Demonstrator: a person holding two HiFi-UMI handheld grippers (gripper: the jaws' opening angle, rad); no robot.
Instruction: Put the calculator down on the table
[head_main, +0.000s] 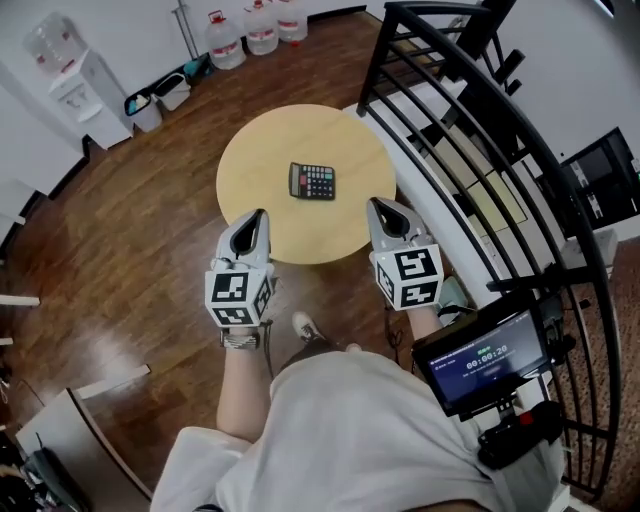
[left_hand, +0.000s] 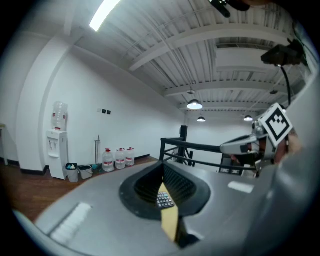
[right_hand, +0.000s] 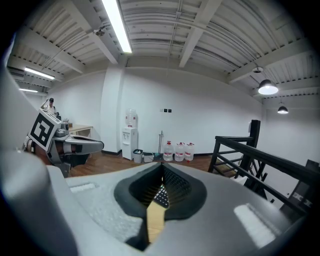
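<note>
A black calculator lies flat near the middle of the round wooden table. My left gripper hovers over the table's near left edge, jaws shut and empty. On the near right edge my right gripper is likewise shut with nothing in it. Both point toward the calculator from a short way off. Through the closed jaws the calculator shows in the left gripper view, and the calculator shows in the right gripper view too.
A black stair railing curves close along the table's right side. Water jugs and a water dispenser stand by the far wall. A screen on a mount sits at the person's right.
</note>
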